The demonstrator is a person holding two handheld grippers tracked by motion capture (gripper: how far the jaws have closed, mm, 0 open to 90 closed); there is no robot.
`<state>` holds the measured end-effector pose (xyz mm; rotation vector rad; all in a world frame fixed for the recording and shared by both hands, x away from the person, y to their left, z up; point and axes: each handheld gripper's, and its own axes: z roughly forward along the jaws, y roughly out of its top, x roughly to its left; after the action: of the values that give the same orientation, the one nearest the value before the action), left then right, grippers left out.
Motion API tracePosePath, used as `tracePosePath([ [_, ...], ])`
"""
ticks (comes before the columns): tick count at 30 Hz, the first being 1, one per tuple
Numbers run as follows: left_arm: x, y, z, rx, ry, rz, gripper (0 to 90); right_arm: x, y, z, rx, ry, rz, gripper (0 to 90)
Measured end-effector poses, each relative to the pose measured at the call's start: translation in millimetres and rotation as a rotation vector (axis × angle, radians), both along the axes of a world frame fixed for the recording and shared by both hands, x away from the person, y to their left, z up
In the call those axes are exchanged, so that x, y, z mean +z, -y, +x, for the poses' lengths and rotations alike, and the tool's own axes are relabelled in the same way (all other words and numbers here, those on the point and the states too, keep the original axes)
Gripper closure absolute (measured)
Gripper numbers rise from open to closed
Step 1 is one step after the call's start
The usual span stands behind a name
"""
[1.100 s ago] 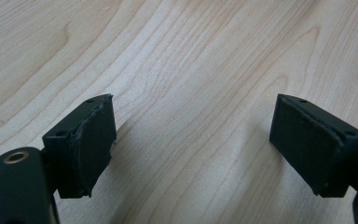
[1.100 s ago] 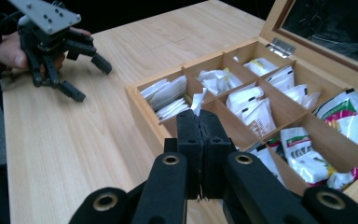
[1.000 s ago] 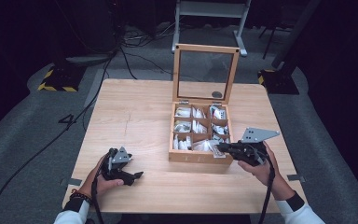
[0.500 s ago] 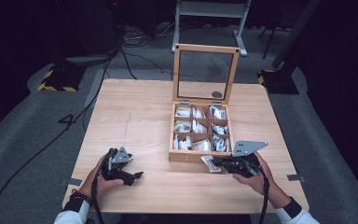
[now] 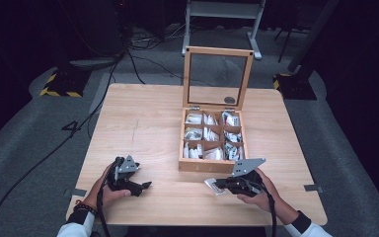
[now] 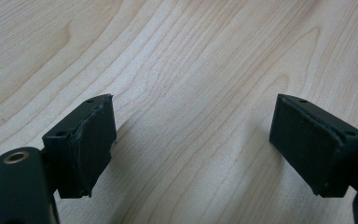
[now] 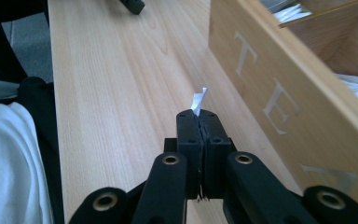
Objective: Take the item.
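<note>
Since the earlier frames, the right claw (image 5: 220, 185) has been drawn from the tea box (image 5: 212, 165) to the desk (image 5: 143, 123), clenched on a tea bag packet (image 7: 198, 101). Left claw (image 6: 191, 144) is held released, resting low over the desk.

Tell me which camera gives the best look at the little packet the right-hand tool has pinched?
The high view: the tea bag packet shows flat and whole-ish beside the right gripper, in front of the wooden tea box. The right gripper view shows just a white corner poking past its shut jaws. The left gripper view looks at bare table.
</note>
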<state>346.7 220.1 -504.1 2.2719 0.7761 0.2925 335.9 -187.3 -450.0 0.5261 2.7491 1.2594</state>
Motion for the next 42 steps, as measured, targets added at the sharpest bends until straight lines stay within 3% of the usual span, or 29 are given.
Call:
tracePosePath([
  [5, 0.0, -0.1, 0.0, 0.002, 0.0, 0.001, 15.0, -9.1, -10.0, -6.0, 0.047, -0.005, -0.028, 89.1],
  [14, 0.1, -0.3, -0.3, 0.006, -0.001, 0.001, 15.0, -11.8, -13.2, -8.0, 0.061, -0.015, -0.023, 87.2],
  [18, 0.1, -0.4, -0.3, 0.006, 0.0, 0.002, 15.0, -13.0, -13.6, -7.7, 0.044, 0.019, -0.042, 82.6],
  [19, 0.1, -0.4, -0.4, 0.006, 0.0, 0.002, 15.0, -10.1, -10.8, -8.1, 0.034, 0.069, -0.043, 80.9],
  [20, 0.1, -0.4, -0.4, 0.006, 0.0, 0.002, 15.0, -10.1, -10.8, -8.1, 0.034, 0.069, -0.043, 80.9],
  [22, 0.0, -0.4, -0.4, 0.006, 0.0, 0.001, 15.0, -4.2, -6.0, -6.8, 0.01, 0.087, -0.013, 75.5],
  [27, 0.0, -0.3, -0.4, 0.007, 0.0, 0.002, 15.0, 2.6, 1.6, -3.1, -0.018, 0.12, 0.011, 67.7],
  [36, 0.1, 0.3, -1.5, 0.025, 0.002, 0.002, 15.0, 23.5, 22.6, 5.5, -0.089, 0.164, 0.084, 57.3],
  [37, 0.1, 0.9, -1.7, 0.032, 0.0, 0.001, 15.0, 29.9, 29.8, 8.4, -0.112, 0.174, 0.119, 54.4],
  [42, 2.8, 6.9, -1.0, 0.083, -0.02, 0.021, 15.6, 39.8, 43.3, 17.4, -0.17, 0.189, 0.146, 47.5],
])
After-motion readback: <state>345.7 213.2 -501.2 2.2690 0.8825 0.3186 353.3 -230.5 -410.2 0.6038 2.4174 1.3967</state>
